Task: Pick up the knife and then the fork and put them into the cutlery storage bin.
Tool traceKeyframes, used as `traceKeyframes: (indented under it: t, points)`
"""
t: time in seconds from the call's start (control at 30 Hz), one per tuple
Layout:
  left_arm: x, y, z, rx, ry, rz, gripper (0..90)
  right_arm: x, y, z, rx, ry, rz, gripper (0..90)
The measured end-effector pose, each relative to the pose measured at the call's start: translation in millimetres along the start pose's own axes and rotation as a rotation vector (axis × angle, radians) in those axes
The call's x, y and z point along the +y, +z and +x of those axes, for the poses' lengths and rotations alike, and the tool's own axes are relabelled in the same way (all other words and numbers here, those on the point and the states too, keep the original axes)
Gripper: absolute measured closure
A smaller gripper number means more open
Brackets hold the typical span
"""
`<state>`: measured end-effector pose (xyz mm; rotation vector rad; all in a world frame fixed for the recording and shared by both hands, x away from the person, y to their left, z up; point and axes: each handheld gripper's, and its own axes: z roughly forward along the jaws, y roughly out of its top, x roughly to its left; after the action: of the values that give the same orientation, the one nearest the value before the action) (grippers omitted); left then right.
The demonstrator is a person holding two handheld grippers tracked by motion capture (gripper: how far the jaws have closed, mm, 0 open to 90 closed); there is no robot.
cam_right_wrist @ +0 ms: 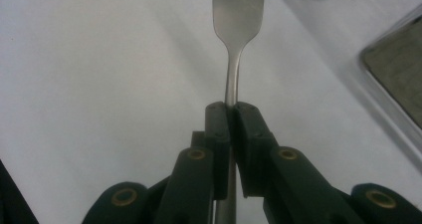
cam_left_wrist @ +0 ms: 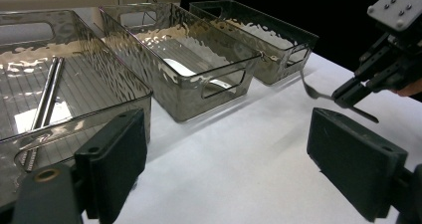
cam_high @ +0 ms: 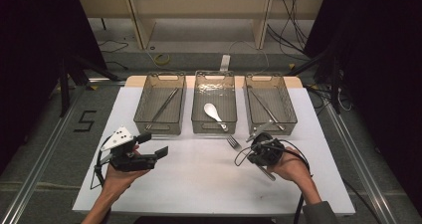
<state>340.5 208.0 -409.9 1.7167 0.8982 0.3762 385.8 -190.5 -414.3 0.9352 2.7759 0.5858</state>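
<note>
My right gripper (cam_high: pixel 255 152) is shut on the handle of a metal fork (cam_high: pixel 234 143), just above the white table (cam_high: pixel 199 184) in front of the right-hand bin. In the right gripper view the two jaws meet on the fork's neck (cam_right_wrist: pixel 232 109), and the fork (cam_right_wrist: pixel 238 15) points away with its tines up. My left gripper (cam_high: pixel 160 153) is held over the table's left side, open with nothing between its jaws (cam_left_wrist: pixel 229 159). From there I see the right gripper (cam_left_wrist: pixel 378 74) holding the fork (cam_left_wrist: pixel 311 89) off the table.
Three clear bins stand in a row at the back. The left bin (cam_high: pixel 158 129) holds metal chopsticks (cam_high: pixel 164 106), the middle bin (cam_high: pixel 214 130) a white spoon (cam_high: pixel 213 112), and the right bin (cam_high: pixel 292 112) long metal utensils (cam_high: pixel 266 109). Dark floor and cables surround the table.
</note>
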Motion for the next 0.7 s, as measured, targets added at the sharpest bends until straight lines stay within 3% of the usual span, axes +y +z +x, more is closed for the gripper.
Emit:
traceKeyframes:
  t: [0.7]
  points:
    - [0.1, -0.3, 0.1, -0.001, -0.007, -0.007, 15.4, -7.4, -30.7, -39.2, -0.086, 0.099, -0.148, 85.6]
